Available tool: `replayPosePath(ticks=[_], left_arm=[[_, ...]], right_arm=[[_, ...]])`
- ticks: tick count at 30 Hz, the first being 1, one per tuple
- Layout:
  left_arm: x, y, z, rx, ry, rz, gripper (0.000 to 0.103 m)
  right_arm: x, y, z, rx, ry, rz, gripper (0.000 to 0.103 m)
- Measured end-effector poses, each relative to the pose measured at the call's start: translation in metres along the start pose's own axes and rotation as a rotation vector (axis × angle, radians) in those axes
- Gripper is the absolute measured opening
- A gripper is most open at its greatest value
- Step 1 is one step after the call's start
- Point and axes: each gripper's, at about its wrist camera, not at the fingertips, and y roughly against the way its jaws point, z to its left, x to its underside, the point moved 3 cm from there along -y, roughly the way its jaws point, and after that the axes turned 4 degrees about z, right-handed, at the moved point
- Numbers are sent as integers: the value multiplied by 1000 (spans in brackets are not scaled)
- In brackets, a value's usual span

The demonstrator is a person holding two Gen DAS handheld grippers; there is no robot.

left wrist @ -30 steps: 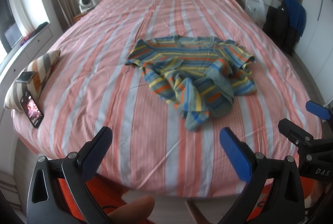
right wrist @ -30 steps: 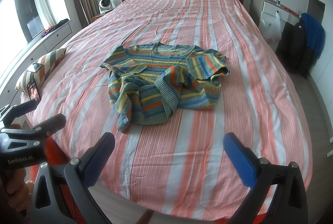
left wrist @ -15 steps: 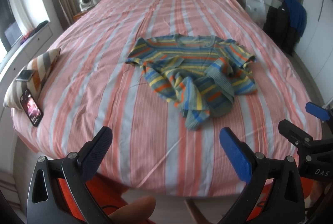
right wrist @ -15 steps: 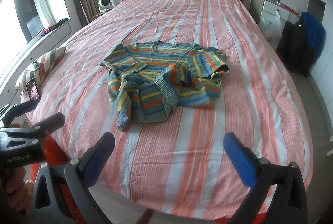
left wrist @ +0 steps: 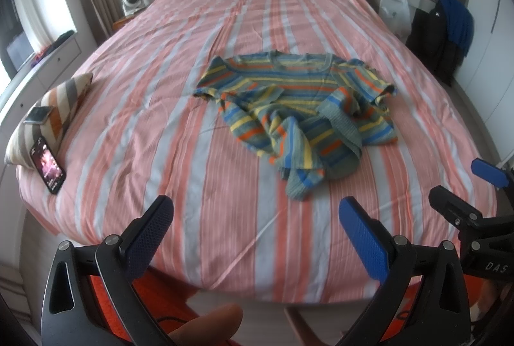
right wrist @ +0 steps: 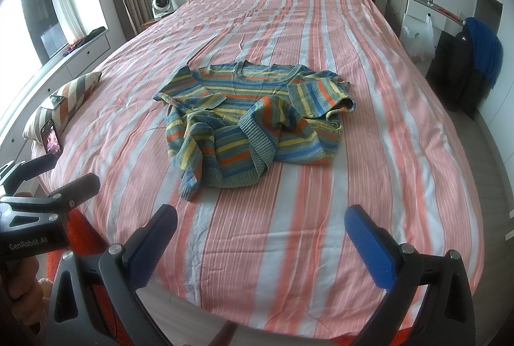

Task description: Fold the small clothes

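Crumpled sweater (left wrist: 298, 117) laid on the bed (left wrist: 160, 108).
Left gripper (left wrist: 253, 228) and right gripper (right wrist: 261, 232) are held spread wide, short of it.

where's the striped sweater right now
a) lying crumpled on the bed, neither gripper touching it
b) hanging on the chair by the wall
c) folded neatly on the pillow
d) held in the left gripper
a: the striped sweater lies rumpled on the bed, while the left gripper and the right gripper both hang open and empty short of it, near the foot edge.
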Motion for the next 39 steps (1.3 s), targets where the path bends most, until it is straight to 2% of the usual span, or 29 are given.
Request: replayPosePath(ticks=[33, 39], left_arm=[[-2, -1, 1, 1, 0, 5, 103], [9, -4, 1, 0, -3, 12, 103]], right_arm=[[1, -3, 0, -4, 1, 3, 103], [0, -3, 0, -4, 2, 3, 103]])
